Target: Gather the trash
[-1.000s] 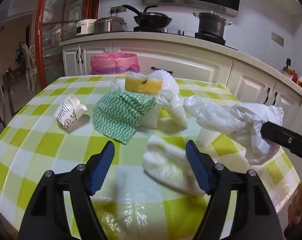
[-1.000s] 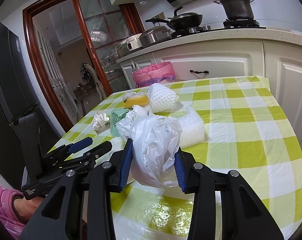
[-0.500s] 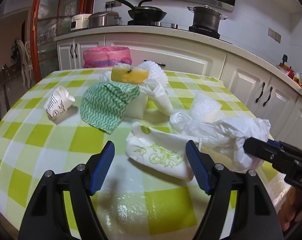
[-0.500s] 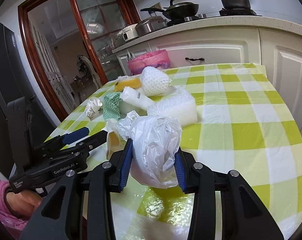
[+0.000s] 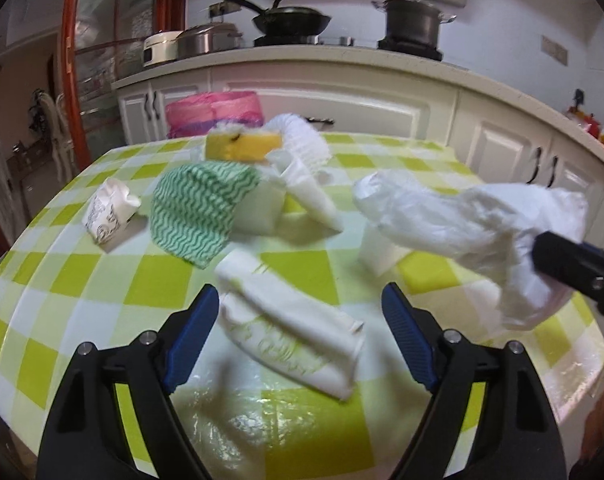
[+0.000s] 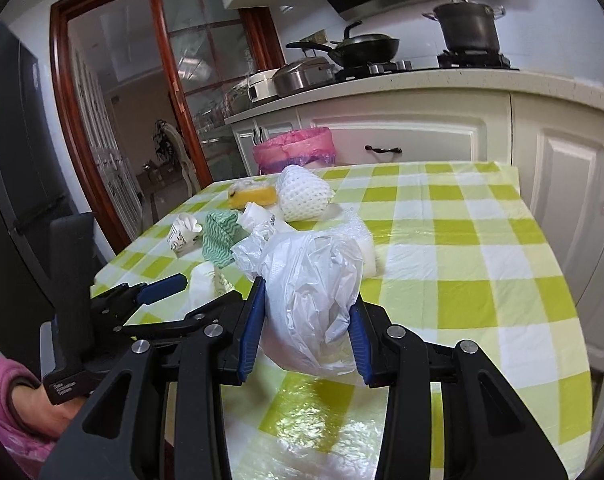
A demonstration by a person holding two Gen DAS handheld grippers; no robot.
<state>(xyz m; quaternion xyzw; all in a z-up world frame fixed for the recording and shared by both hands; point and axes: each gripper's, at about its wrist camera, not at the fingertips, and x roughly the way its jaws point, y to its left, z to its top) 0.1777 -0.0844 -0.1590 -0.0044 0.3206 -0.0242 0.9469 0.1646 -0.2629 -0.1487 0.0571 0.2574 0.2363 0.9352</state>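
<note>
A white paper packet point(image 5: 289, 332) with green print lies on the checked table, and it also shows in the right wrist view point(image 6: 203, 280). My left gripper point(image 5: 299, 296) stands over it with its jaws opening; the packet is between them and the pads do not touch it. My right gripper point(image 6: 308, 304) is shut on a crumpled white plastic bag point(image 6: 314, 300), held above the table. From the left wrist view that bag point(image 5: 462, 216) hangs at the right.
Behind lie a green wavy cloth point(image 5: 197, 208), a crushed paper cup point(image 5: 109, 212), a yellow sponge point(image 5: 241, 146), a white foam net point(image 6: 304, 192) and a foam block point(image 6: 362, 240). A pink-lined bin point(image 6: 293, 152) stands beyond the table's far edge. Kitchen cabinets run behind.
My left gripper has shifted across the table and the packet now lies squarely between its jaws, nearer the camera. The right gripper still holds the bag in about the same place.
</note>
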